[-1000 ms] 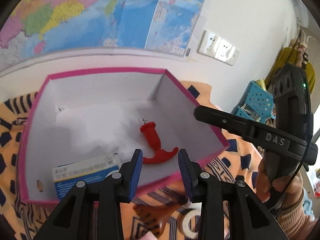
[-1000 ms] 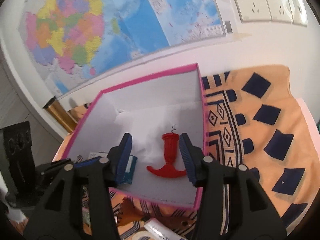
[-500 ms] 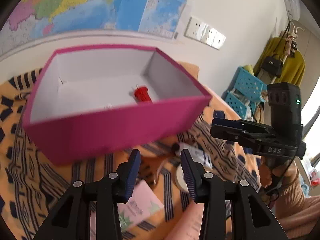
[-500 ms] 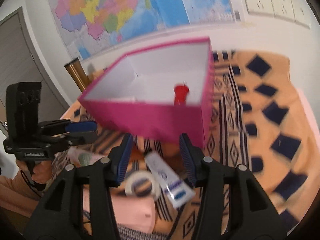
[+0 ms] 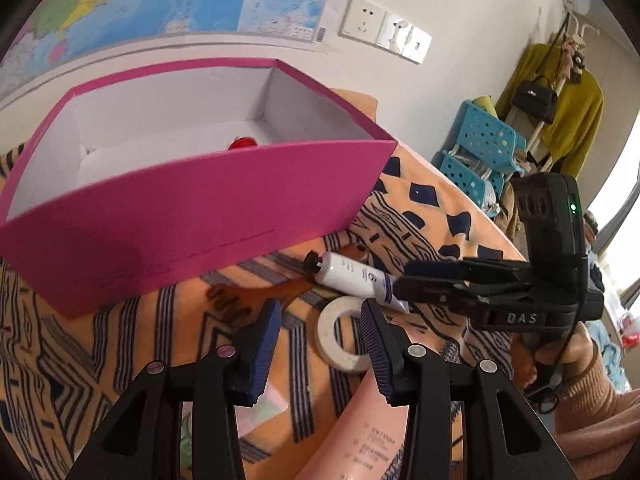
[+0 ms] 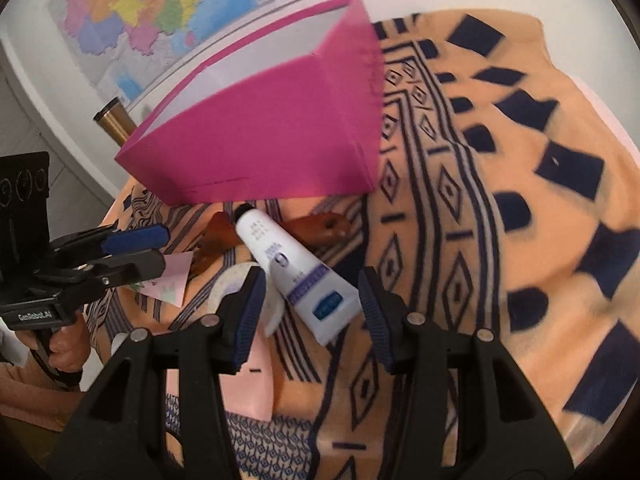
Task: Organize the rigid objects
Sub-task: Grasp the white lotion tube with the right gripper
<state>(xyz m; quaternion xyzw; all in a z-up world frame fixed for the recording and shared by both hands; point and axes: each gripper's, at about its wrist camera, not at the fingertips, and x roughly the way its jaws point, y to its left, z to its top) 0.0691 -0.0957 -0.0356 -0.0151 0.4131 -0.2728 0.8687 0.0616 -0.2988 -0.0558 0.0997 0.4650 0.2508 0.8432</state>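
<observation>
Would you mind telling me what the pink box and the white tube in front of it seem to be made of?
The pink box looks like matte cardboard: thin flat walls, crisp folded edges, white inside. The white tube with a black cap looks like soft, slightly glossy plastic: its printed body flattens into a crimped end, though laminate is possible.

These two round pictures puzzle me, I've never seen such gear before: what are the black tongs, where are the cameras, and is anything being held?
A person holds a hand-squeezed two-finger tool in each hand; a wide-angle camera on each looks along its fingers. One picture is from the left tool, the other from the right tool. Both are open and hold nothing. On the patterned cloth stands a pink box with something red inside. In front of it lie a white tube, a tape ring, a brown wooden piece and a pink pack. The right tool straddles the tube.
</observation>
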